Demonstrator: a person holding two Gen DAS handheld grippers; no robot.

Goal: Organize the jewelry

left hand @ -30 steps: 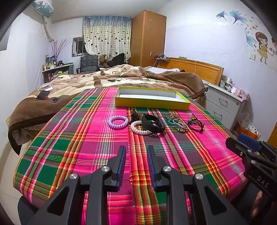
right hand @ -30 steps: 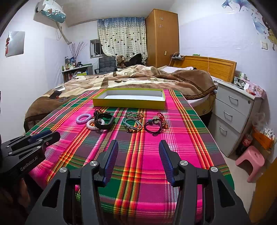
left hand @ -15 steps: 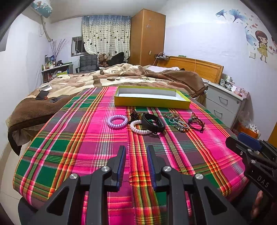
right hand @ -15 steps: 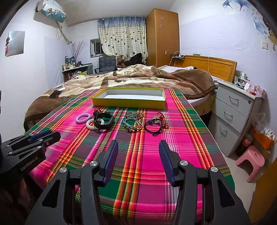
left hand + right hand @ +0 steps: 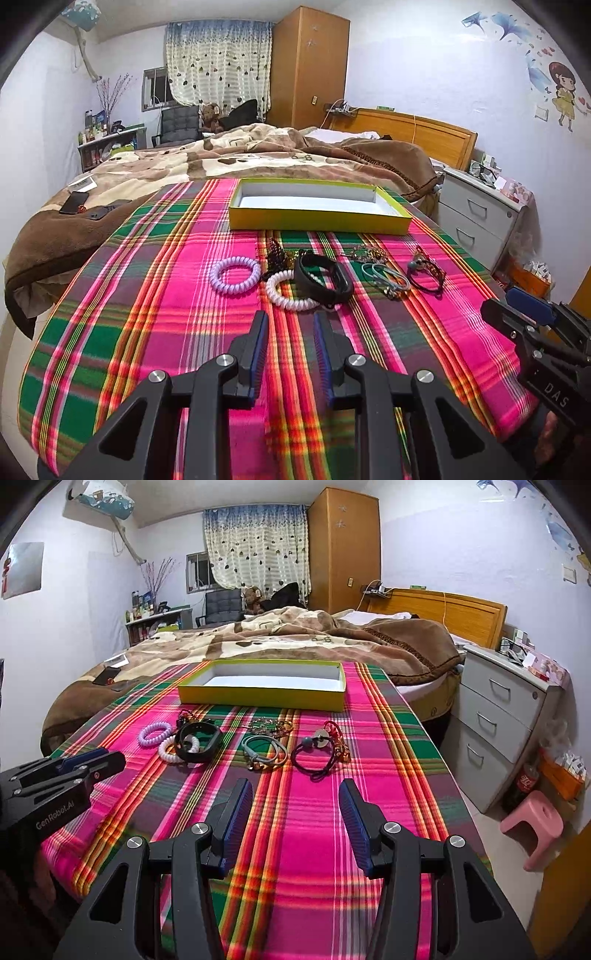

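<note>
A row of jewelry lies on the plaid cloth: a purple coil band [image 5: 235,275], a white coil band [image 5: 290,295], a black bracelet [image 5: 323,278], grey-blue hair ties [image 5: 386,278], a black cord with red charms [image 5: 426,273] and a small chain [image 5: 369,253]. An empty yellow box [image 5: 319,221] stands behind them. My left gripper [image 5: 290,321] is open a little and empty, just short of the white band. My right gripper [image 5: 295,794] is wide open and empty, short of the black cord [image 5: 314,757] and hair ties [image 5: 264,751].
The cloth-covered table [image 5: 332,849] ends at the right beside a grey drawer unit [image 5: 506,720] and a pink stool [image 5: 535,823]. A bed with a brown blanket [image 5: 258,155] lies behind the box. The right gripper shows at the right edge of the left wrist view [image 5: 535,332].
Both views have crept slightly toward the jewelry row. Neither gripper's opening has changed, and nothing on the table has moved.
</note>
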